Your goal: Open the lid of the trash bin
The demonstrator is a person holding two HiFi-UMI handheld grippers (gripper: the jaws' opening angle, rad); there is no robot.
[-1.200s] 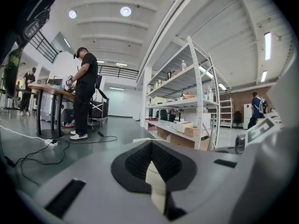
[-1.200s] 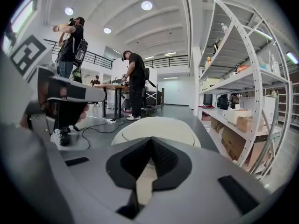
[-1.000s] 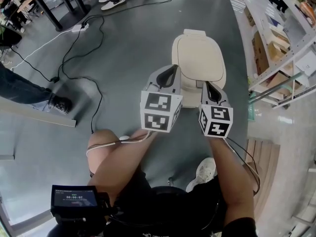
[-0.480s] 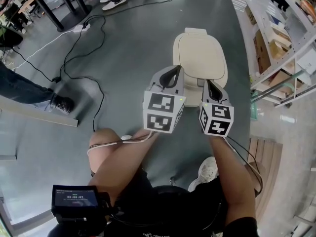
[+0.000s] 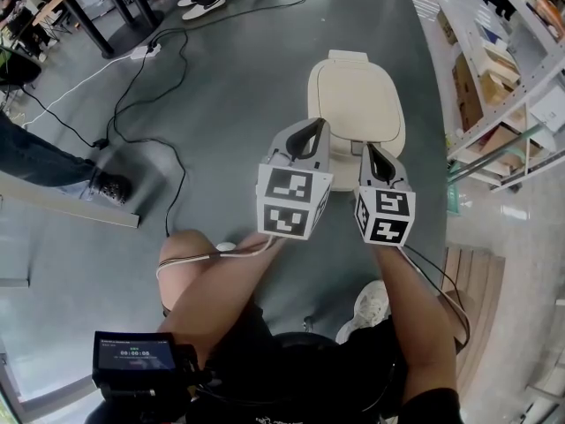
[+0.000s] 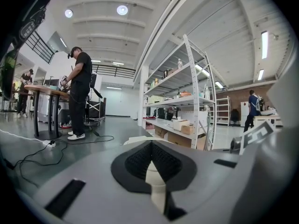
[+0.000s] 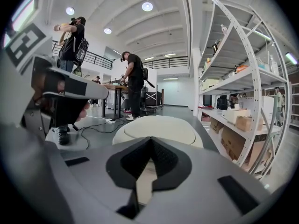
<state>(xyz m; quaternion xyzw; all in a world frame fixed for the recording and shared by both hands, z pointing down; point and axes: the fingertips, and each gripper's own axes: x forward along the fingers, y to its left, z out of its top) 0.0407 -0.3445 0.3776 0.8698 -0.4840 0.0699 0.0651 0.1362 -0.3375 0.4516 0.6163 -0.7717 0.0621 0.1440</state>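
A cream trash bin [image 5: 357, 104] stands on the grey floor with its lid [image 5: 357, 100] down flat. My left gripper [image 5: 310, 131] hovers over the bin's near left edge, jaws shut on nothing. My right gripper [image 5: 368, 152] hangs just to its right, over the bin's near rim, also shut and empty. In the left gripper view the shut left gripper [image 6: 151, 146] points at the bin [image 6: 140, 138], which is only partly visible. In the right gripper view the lid [image 7: 159, 127] lies just beyond the closed right gripper [image 7: 150, 141].
Metal shelving [image 5: 503, 78] with boxes runs along the right, close to the bin. Black cables [image 5: 150, 87] and a power strip [image 5: 141, 49] lie on the floor to the left. A wooden pallet [image 5: 468, 281] is at the right. A person [image 6: 79, 97] stands at a table further off.
Both grippers have edged very slightly toward the bin. The jaws stay shut and the lid has not moved.
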